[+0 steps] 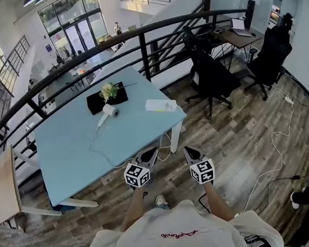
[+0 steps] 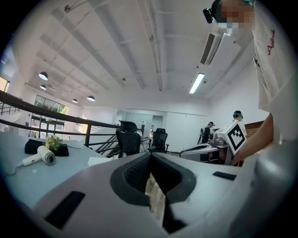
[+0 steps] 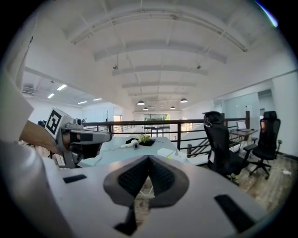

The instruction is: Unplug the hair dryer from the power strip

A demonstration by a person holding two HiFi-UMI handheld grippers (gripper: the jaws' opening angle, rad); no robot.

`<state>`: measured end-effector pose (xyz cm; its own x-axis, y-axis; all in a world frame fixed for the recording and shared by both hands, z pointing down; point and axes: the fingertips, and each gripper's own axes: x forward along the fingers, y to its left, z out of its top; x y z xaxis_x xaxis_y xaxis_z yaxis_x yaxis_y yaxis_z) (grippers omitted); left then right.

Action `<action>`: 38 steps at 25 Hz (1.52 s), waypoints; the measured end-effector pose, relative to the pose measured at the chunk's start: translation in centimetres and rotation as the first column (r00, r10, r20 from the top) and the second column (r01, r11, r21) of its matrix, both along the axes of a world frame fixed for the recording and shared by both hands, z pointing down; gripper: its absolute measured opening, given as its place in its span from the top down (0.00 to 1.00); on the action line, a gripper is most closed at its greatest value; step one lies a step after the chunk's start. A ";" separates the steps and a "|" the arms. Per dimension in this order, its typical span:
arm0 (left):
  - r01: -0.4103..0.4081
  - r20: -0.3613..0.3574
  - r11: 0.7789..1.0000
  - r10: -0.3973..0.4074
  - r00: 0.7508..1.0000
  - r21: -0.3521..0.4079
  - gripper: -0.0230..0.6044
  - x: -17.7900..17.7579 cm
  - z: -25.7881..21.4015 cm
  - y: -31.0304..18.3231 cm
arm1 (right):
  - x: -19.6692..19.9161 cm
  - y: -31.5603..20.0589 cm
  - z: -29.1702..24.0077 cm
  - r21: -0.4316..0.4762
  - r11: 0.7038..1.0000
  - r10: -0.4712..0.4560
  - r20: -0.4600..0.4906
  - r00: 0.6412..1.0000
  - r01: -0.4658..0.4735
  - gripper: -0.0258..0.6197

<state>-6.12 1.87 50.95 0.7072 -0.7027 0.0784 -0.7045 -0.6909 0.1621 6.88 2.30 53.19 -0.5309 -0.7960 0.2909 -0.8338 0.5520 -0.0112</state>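
Observation:
A white hair dryer (image 1: 108, 113) lies on the light blue table (image 1: 70, 150), its thin cord running toward the front edge. The white power strip (image 1: 161, 105) lies near the table's right corner. Both grippers are off the table, in front of its near edge above the wooden floor. My left gripper (image 1: 150, 153) is shut with nothing in it, and so is my right gripper (image 1: 189, 153). In the left gripper view the hair dryer (image 2: 44, 155) lies far off at the left beyond the shut left gripper (image 2: 150, 160). In the right gripper view the hair dryer (image 3: 132, 145) is small and distant beyond the shut right gripper (image 3: 148, 162).
A black box with flowers (image 1: 107, 97) sits behind the dryer. A black railing (image 1: 140, 34) runs behind the table. Two black office chairs (image 1: 211, 77) and a desk (image 1: 236, 36) stand to the right. A white cable (image 1: 276, 146) trails over the floor. A wooden table edge (image 1: 0, 189) is at the left.

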 end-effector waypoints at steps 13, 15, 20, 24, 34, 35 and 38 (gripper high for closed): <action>-0.036 -0.002 0.999 0.036 0.999 0.001 0.95 -6.9 0.7 -8.9 | -7.0 -8.5 0.5 0.014 0.999 0.039 -0.007 0.999 -0.039 0.93; -0.044 -0.004 0.999 0.044 0.999 -0.003 0.95 -7.1 1.1 -9.6 | -7.2 -8.8 1.0 0.006 0.999 0.046 -0.011 0.999 -0.046 0.93; -0.072 0.004 0.997 0.072 0.997 -0.020 0.95 -6.7 2.0 -10.7 | -6.8 -9.8 2.2 -0.018 0.997 0.079 -0.006 0.997 -0.079 0.93; -0.073 0.013 0.997 0.073 0.997 -0.038 0.95 -6.4 2.8 -11.7 | -6.6 -10.9 2.8 -0.028 0.996 0.081 0.006 0.997 -0.080 0.93; -0.008 0.025 1.000 0.009 1.000 -0.019 0.95 -4.6 2.6 -19.8 | -5.0 -19.3 3.4 -0.022 1.000 0.021 0.018 1.000 -0.021 0.93; -0.001 0.026 1.000 0.001 1.000 -0.016 0.95 -4.4 2.4 -20.8 | -4.7 -20.4 3.2 -0.018 1.000 0.014 0.018 1.000 -0.013 0.93; 0.022 0.032 1.000 -0.022 0.999 -0.008 0.95 -3.8 1.8 -23.9 | -3.9 -23.9 2.5 -0.007 1.000 -0.007 0.023 1.000 0.007 0.93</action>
